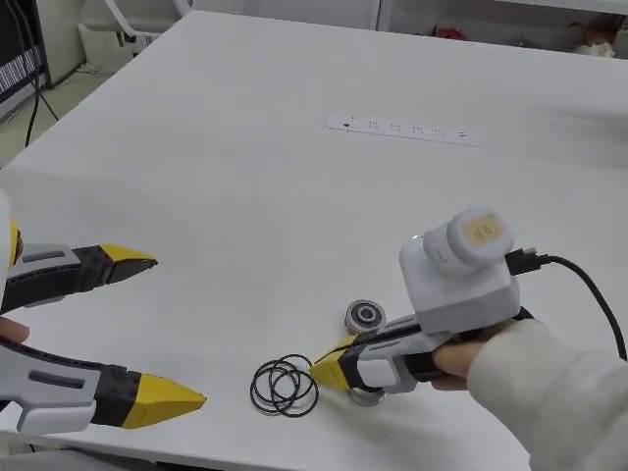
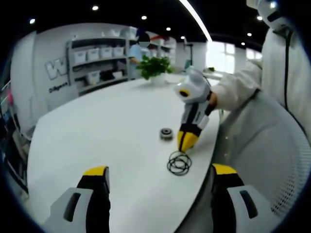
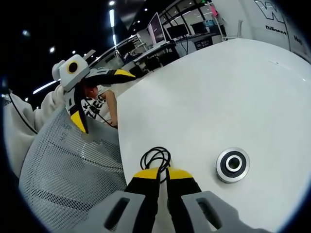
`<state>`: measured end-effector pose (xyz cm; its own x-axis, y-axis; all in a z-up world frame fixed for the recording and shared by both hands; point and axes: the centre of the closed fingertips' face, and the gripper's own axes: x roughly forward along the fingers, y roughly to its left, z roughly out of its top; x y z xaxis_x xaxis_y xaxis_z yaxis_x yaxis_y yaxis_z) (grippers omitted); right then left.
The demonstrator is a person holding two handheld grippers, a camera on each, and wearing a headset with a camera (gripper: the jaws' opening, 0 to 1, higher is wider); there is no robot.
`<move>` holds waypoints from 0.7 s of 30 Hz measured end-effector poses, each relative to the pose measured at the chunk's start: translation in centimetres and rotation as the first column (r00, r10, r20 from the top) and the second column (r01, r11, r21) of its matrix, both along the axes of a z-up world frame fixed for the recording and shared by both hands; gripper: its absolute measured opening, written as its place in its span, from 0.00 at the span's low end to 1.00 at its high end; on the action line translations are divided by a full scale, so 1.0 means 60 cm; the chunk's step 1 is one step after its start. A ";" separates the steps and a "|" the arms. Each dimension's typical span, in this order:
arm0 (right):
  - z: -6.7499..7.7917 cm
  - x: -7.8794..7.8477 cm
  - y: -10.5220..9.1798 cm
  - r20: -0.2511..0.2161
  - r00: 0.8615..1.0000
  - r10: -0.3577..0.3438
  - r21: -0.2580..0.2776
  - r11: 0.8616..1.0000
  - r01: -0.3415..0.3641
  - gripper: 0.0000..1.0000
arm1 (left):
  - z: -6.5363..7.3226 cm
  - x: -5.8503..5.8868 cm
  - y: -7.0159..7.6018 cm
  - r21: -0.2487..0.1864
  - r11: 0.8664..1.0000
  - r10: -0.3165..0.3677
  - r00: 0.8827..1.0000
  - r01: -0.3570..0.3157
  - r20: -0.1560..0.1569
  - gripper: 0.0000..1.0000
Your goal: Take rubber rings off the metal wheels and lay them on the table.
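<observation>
The left gripper [image 1: 177, 330] sits at about 9 o'clock in the head view. It is held roughly level above the white table [image 1: 245, 186], and its two yellow-tipped jaws are spread wide apart with nothing between them. Its own view shows the same released jaws rising from the bottom. They point across the table toward the right gripper [image 2: 187, 141], which is well apart from them.

The right gripper [image 1: 329, 371] is held low at about 5 o'clock in the head view. A hand [image 1: 456, 361] in a pale sleeve [image 1: 554, 392] grasps it, and it is angled down so that its tips meet the tabletop. Its jaws are drawn almost together, leaving only a thin slit. In the right gripper view, the black rubber rings [image 3: 155, 156] lie at 12 o'clock from the tips, and a loop runs down into the slit. Whether a ring is actually pinched cannot be told.

In the head view, the rubber rings [image 1: 285, 386] lie in a loose overlapping pile on the table at 9 o'clock of the right gripper's tips, touching them. One metal wheel [image 1: 364, 316] lies flat at about 1 o'clock of those tips, close by but apart from the rings. A white power strip [image 1: 402, 129] lies far off toward 12 o'clock.
</observation>
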<state>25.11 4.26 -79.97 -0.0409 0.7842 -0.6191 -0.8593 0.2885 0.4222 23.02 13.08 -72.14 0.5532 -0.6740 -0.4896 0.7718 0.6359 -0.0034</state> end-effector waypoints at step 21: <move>0.030 0.022 -0.021 0.047 0.999 -0.026 0.011 1.000 0.025 0.03 | 0.003 -0.002 0.000 -0.006 1.000 -0.004 1.000 0.004 0.004 0.87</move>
